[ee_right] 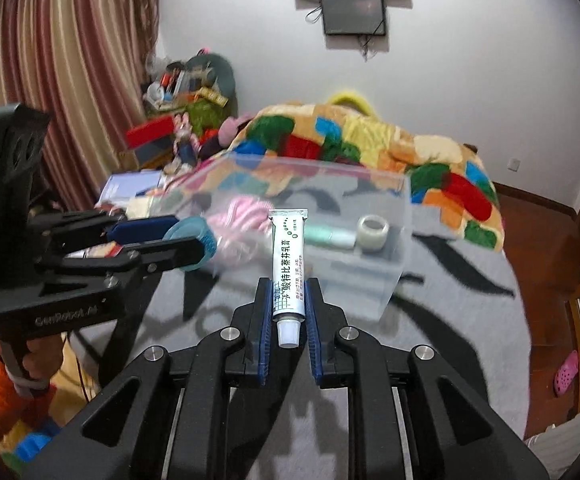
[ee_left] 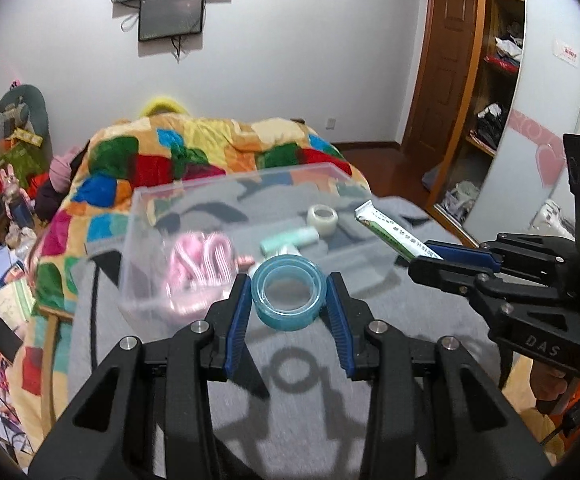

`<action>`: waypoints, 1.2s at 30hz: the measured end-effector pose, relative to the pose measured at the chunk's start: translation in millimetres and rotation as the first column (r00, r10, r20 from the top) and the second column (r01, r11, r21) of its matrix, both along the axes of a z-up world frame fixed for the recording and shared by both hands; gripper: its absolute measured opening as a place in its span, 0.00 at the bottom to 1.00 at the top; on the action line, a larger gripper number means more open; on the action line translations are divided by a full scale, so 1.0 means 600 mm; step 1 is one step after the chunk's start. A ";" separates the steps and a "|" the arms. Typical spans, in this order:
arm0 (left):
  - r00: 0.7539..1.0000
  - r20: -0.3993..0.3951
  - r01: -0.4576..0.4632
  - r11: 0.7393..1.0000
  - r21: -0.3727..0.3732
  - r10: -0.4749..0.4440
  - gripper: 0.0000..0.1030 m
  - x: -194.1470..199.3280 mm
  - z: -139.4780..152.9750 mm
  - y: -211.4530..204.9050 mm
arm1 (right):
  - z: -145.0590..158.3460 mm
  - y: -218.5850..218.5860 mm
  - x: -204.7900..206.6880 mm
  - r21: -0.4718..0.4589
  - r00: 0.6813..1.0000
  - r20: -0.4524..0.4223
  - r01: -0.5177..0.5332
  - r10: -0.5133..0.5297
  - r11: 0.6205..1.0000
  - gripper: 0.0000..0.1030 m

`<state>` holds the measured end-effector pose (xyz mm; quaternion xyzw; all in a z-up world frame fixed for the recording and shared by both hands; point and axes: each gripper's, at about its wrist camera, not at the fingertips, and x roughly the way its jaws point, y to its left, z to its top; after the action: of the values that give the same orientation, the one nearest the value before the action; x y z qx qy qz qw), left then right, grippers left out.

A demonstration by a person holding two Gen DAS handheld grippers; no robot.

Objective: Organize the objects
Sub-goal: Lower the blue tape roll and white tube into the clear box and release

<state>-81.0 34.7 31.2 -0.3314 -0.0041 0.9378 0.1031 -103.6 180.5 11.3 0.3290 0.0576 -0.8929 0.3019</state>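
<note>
My left gripper [ee_left: 289, 286] is shut on a blue tape roll [ee_left: 288, 293] and holds it above the grey blanket, just in front of a clear plastic box [ee_left: 138, 248]. My right gripper [ee_right: 288, 286] is shut on a white ointment tube [ee_right: 288, 264], cap toward me, also near the box [ee_right: 403, 240]. In the box lie a pink cable [ee_left: 204, 258], a mint green tube [ee_left: 290, 240] and a clear tape roll [ee_left: 321, 218]. The right gripper [ee_left: 429, 258] with the tube [ee_left: 393, 232] shows in the left wrist view; the left gripper [ee_right: 194, 240] with the tape [ee_right: 194, 236] shows in the right wrist view.
The box stands on a grey patterned blanket [ee_left: 309, 380] on a bed, with a colourful patchwork quilt [ee_left: 194, 148] behind it. Cluttered shelves and toys [ee_right: 186, 112] are to the left, a wardrobe [ee_left: 489, 92] to the right.
</note>
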 end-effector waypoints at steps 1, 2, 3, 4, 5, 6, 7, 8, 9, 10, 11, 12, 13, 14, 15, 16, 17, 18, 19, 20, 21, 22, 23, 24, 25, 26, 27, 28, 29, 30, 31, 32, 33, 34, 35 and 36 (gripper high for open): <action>1.000 -0.009 -0.004 1.000 -0.002 0.004 0.37 -0.005 0.006 -0.001 | 0.006 -0.001 -0.010 -0.008 1.000 -0.003 0.012 -0.012 1.000 0.14; 1.000 -0.016 -0.009 1.000 -0.005 0.009 0.37 -0.010 0.009 -0.001 | 0.009 -0.004 -0.017 -0.010 1.000 -0.007 0.021 -0.022 1.000 0.14; 1.000 -0.020 -0.015 1.000 -0.007 0.015 0.37 -0.016 0.012 -0.002 | 0.013 -0.006 -0.027 -0.011 0.999 -0.011 0.033 -0.034 0.999 0.14; 1.000 -0.022 -0.019 1.000 -0.009 0.019 0.37 -0.024 0.015 -0.002 | 0.015 -0.008 -0.037 -0.014 0.999 -0.009 0.045 -0.045 0.999 0.14; 1.000 -0.022 -0.022 1.000 -0.010 0.022 0.37 -0.032 0.016 -0.003 | 0.016 -0.011 -0.050 -0.016 0.999 -0.005 0.053 -0.053 0.998 0.14; 0.999 -0.019 -0.029 1.000 -0.013 0.028 0.37 -0.041 0.017 -0.003 | 0.016 -0.014 -0.060 -0.013 0.998 -0.004 0.062 -0.062 0.998 0.14; 0.999 -0.014 -0.029 0.999 -0.015 0.029 0.37 -0.051 0.018 -0.003 | 0.015 -0.018 -0.069 -0.009 0.998 -0.003 0.071 -0.071 0.997 0.14; 1.000 -0.009 -0.030 0.999 -0.019 0.030 0.37 -0.062 0.017 -0.002 | 0.013 -0.021 -0.078 -0.004 0.997 0.000 0.077 -0.077 0.997 0.14; 0.999 -0.005 -0.035 0.999 -0.026 0.035 0.37 -0.070 0.016 -0.002 | 0.010 -0.027 -0.094 -0.002 0.996 0.013 0.085 -0.085 0.996 0.14; 0.999 0.003 -0.040 0.999 -0.035 0.040 0.37 -0.080 0.013 0.000 | 0.006 -0.030 -0.105 0.001 0.996 0.024 0.091 -0.091 0.996 0.14; 0.999 0.012 -0.041 0.998 -0.037 0.041 0.37 -0.090 0.010 0.000 | 0.000 -0.036 -0.118 0.009 0.994 0.036 0.099 -0.099 0.995 0.14; 0.999 0.024 -0.040 0.998 -0.037 0.041 0.37 -0.100 0.006 -0.001 | -0.007 -0.038 -0.126 0.016 0.993 0.045 0.105 -0.106 0.994 0.14; 0.998 0.036 -0.042 0.998 -0.039 0.043 0.37 -0.110 0.000 0.000 | -0.012 -0.042 -0.135 0.020 0.993 0.057 0.106 -0.107 0.994 0.14; 0.998 0.045 -0.045 0.998 -0.044 0.047 0.37 -0.118 -0.005 0.000 | -0.018 -0.043 -0.140 0.023 0.992 0.067 0.107 -0.108 0.994 0.14; 0.997 0.060 -0.048 0.998 -0.051 0.051 0.37 -0.129 -0.014 -0.001 | -0.027 -0.048 -0.148 0.030 0.991 0.081 0.109 -0.111 0.994 0.14; 0.996 0.071 -0.050 0.997 -0.055 0.054 0.37 -0.133 -0.020 -0.001 | -0.032 -0.052 -0.154 0.036 0.990 0.089 0.108 -0.111 0.993 0.14; 0.994 0.088 -0.055 0.997 -0.059 0.060 0.37 -0.141 -0.029 -0.002 | -0.038 -0.056 -0.160 0.041 0.989 0.100 0.107 -0.110 0.993 0.14; 0.993 0.103 -0.054 0.997 -0.057 0.059 0.37 -0.146 -0.037 -0.003 | -0.043 -0.054 -0.163 0.043 0.988 0.105 0.106 -0.110 0.993 0.14; 0.992 0.116 -0.051 0.997 -0.052 0.057 0.37 -0.149 -0.042 -0.004 | -0.048 -0.056 -0.167 0.047 0.987 0.113 0.105 -0.110 0.993 0.14; 0.990 0.129 -0.049 0.998 -0.045 0.055 0.37 -0.151 -0.048 -0.006 | -0.051 -0.057 -0.169 0.050 0.987 0.119 0.103 -0.108 0.993 0.14; 0.989 0.135 -0.047 0.998 -0.041 0.052 0.37 -0.151 -0.050 -0.007 | -0.055 -0.057 -0.169 0.049 0.986 0.134 0.098 -0.104 0.994 0.14; 0.989 0.139 -0.043 0.998 -0.035 0.048 0.37 -0.149 -0.053 -0.006 | -0.055 -0.055 -0.169 0.041 0.985 0.137 0.096 -0.101 0.995 0.14; 0.989 0.138 -0.041 0.999 -0.030 0.045 0.37 -0.146 -0.053 -0.008 | -0.054 -0.055 -0.168 0.039 0.985 0.143 0.093 -0.097 0.995 0.14; 0.990 0.135 -0.040 0.999 -0.026 0.043 0.37 -0.143 -0.052 -0.007 | -0.052 -0.053 -0.167 0.033 0.984 0.154 0.084 -0.088 0.996 0.16; 0.990 0.133 -0.038 0.999 -0.020 0.041 0.37 -0.140 -0.050 -0.008 | -0.049 -0.051 -0.166 0.029 0.984 0.154 0.081 -0.084 0.996 0.17; 0.991 0.128 -0.037 0.999 -0.014 0.039 0.37 -0.136 -0.046 -0.009 | -0.047 -0.049 -0.163 0.027 0.985 0.149 0.080 -0.083 0.996 0.17; 0.992 0.119 -0.034 0.999 -0.008 0.035 0.37 -0.131 -0.041 -0.011 | -0.041 -0.048 -0.157 0.029 0.987 0.136 0.079 -0.082 0.996 0.18; 0.993 0.112 -0.032 0.999 -0.006 0.032 0.37 -0.128 -0.036 -0.012 | -0.036 -0.048 -0.152 0.029 0.989 0.127 0.076 -0.079 0.997 0.18; 0.994 0.103 -0.030 1.000 -0.006 0.030 0.37 -0.124 -0.030 -0.013 | -0.031 -0.049 -0.149 0.027 0.990 0.119 0.072 -0.074 0.997 0.18; 0.995 0.094 -0.028 1.000 -0.008 0.029 0.38 -0.119 -0.025 -0.014 | -0.023 -0.048 -0.140 0.023 0.992 0.104 0.068 -0.070 0.997 0.18; 0.996 0.087 -0.026 1.000 -0.008 0.027 0.39 -0.116 -0.019 -0.015 | -0.017 -0.048 -0.135 0.019 0.993 0.095 0.065 -0.066 0.998 0.19; 0.997 0.078 -0.027 1.000 -0.009 0.027 0.41 -0.112 -0.014 -0.016 | -0.012 -0.047 -0.129 0.013 0.994 0.087 0.062 -0.063 0.998 0.20; 0.997 0.064 -0.031 0.999 -0.015 0.032 0.46 -0.106 -0.007 -0.017 | -0.003 -0.044 -0.120 0.002 0.995 0.076 0.059 -0.059 0.998 0.21; 0.998 0.056 -0.035 0.999 -0.020 0.036 0.50 -0.104 -0.003 -0.017 | 0.002 -0.043 -0.114 -0.005 0.996 0.068 0.058 -0.057 0.998 0.22; 0.998 0.049 -0.040 0.999 -0.024 0.041 0.55 -0.102 0.000 -0.019 | 0.007 -0.042 -0.110 -0.011 0.997 0.062 0.056 -0.056 0.998 0.23; 0.998 0.042 -0.048 0.999 -0.026 0.049 0.55 -0.100 0.003 -0.021 | 0.013 -0.040 -0.102 -0.016 0.997 0.051 0.055 -0.054 0.998 0.24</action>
<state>-140.9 22.2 33.1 -0.3523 -0.0024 0.9328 0.0760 -164.9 156.6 18.9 0.3504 0.0330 -0.8926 0.2816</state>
